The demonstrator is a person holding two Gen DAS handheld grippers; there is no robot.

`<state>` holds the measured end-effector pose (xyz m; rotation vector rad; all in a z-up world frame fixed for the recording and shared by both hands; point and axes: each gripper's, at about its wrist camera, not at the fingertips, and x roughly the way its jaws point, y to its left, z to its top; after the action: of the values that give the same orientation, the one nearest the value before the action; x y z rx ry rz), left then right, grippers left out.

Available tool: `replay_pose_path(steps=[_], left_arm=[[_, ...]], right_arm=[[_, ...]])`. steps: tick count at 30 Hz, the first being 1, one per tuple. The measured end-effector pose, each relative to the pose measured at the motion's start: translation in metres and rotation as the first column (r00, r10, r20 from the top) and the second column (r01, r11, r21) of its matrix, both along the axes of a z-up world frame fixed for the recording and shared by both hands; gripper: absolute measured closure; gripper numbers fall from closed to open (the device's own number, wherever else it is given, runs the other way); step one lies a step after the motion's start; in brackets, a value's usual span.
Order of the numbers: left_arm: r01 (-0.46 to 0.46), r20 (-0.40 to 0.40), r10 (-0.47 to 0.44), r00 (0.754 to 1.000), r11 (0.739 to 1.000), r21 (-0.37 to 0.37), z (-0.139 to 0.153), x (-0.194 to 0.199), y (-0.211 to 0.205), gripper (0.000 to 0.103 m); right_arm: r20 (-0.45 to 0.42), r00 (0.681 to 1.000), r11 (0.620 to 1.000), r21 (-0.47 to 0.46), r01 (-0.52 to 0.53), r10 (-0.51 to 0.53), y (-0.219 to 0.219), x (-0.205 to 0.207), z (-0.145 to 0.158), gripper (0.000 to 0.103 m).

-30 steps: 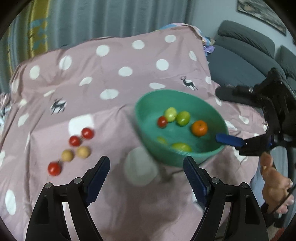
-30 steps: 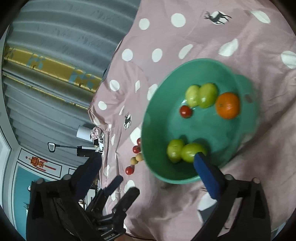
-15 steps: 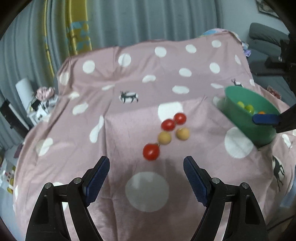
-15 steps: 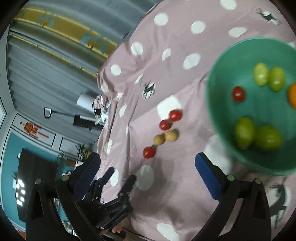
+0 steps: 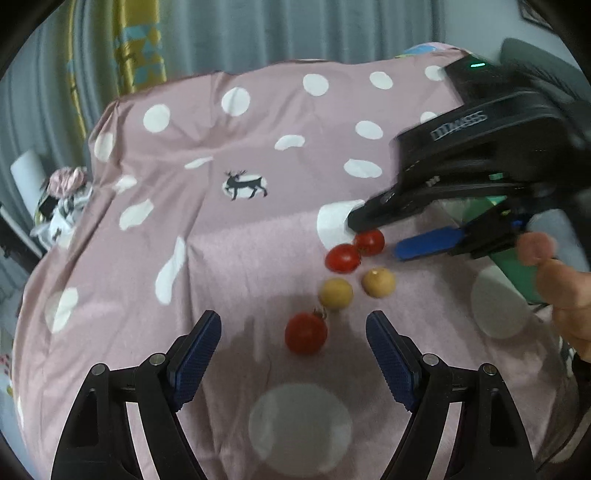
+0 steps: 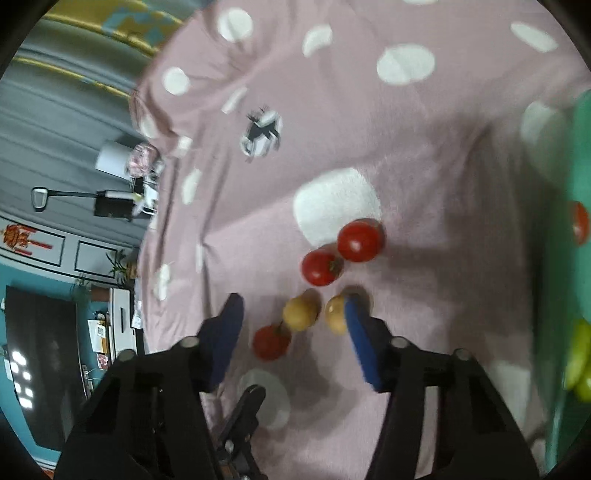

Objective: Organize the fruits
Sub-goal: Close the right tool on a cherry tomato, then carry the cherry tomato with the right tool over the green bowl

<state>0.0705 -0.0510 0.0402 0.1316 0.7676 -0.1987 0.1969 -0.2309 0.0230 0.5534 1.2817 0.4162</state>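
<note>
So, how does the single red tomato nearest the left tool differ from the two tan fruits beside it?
The single red tomato is glossy red and carries a small green stem; the two tan fruits are dull yellow-brown with no green stem showing. The tomato looks somewhat bigger than either tan fruit. It lies alone, closest to the left tool, while the tan fruits sit as a pair farther away. All are round and rest on the spotted pink cloth.

Pink cloth (image 5: 258, 258) with white dots and a black deer print (image 5: 245, 183). Three red tomatoes (image 5: 306, 333), two tan-yellow round fruits (image 5: 335, 293). Green bowl (image 6: 581, 147). Grey curtain (image 5: 277, 29) with a yellow-and-teal stripe. Blue gripper pads (image 5: 195, 354).
</note>
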Motion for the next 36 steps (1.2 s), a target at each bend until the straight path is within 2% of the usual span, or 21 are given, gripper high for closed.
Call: replay_pose_path(steps=[2,4,7,10,11,13,16,17,19,23,27,29,36], left_arm=[[0.042,-0.024,-0.042,0.999,0.999,0.004,-0.003,0.005,-0.005,0.021],[0.083,-0.09,-0.083,0.993,0.997,-0.009,-0.008,0.015,-0.009,0.022],[0.094,-0.186,-0.092,0.978,0.996,0.002,-0.022,0.031,-0.012,0.035],[0.108,-0.264,-0.108,0.958,0.994,-0.014,-0.032,0.04,-0.013,0.046],[0.105,-0.285,-0.104,0.953,0.994,-0.012,-0.034,0.042,-0.013,0.047],[0.091,-0.283,-0.093,0.955,0.996,-0.018,-0.034,0.044,-0.011,0.053],[0.054,-0.272,-0.056,0.961,0.998,-0.015,-0.035,0.051,-0.01,0.061],[0.041,-0.275,-0.045,0.96,0.999,-0.02,-0.035,0.052,-0.01,0.068],[0.046,-0.271,-0.048,0.962,0.999,-0.012,-0.033,0.051,-0.011,0.073],[0.062,-0.252,-0.054,0.966,0.998,0.024,-0.032,0.044,-0.012,0.073],[0.059,-0.238,-0.055,0.97,0.998,0.009,-0.027,0.037,-0.01,0.073],[0.053,-0.22,-0.048,0.974,0.998,0.021,-0.023,0.035,-0.01,0.073],[0.04,-0.117,-0.044,0.992,0.999,-0.034,0.01,0.016,-0.01,0.073]], right_arm=[[-0.039,0.999,1.0,-0.006,0.007,-0.007,0.002,0.01,-0.012,0.059],[-0.057,0.998,1.0,-0.016,0.021,-0.022,0.002,0.018,-0.019,0.061],[-0.073,0.997,0.999,-0.019,0.028,-0.03,0.001,0.023,-0.025,0.064],[-0.078,0.997,1.0,-0.011,0.024,-0.025,0.001,0.025,-0.03,0.07],[-0.076,0.997,1.0,-0.007,0.026,-0.026,0.001,0.025,-0.03,0.07],[-0.064,0.998,1.0,-0.008,0.02,-0.02,0.002,0.026,-0.031,0.075],[-0.049,0.999,1.0,-0.02,0.009,-0.01,0.005,0.027,-0.031,0.076],[-0.046,0.999,1.0,-0.026,0.007,-0.008,0.006,0.027,-0.03,0.076],[-0.03,1.0,0.999,-0.034,-0.004,0.003,0.008,0.027,-0.03,0.076],[-0.026,1.0,0.999,-0.032,0.003,-0.003,0.008,0.028,-0.031,0.076],[-0.003,1.0,1.0,-0.022,-0.008,0.008,0.01,0.023,-0.023,0.076],[0.022,1.0,1.0,-0.005,-0.012,0.012,0.009,0.019,-0.015,0.076],[0.126,0.992,1.0,0.006,0.005,-0.005,-0.007,-0.009,0.026,0.076]])
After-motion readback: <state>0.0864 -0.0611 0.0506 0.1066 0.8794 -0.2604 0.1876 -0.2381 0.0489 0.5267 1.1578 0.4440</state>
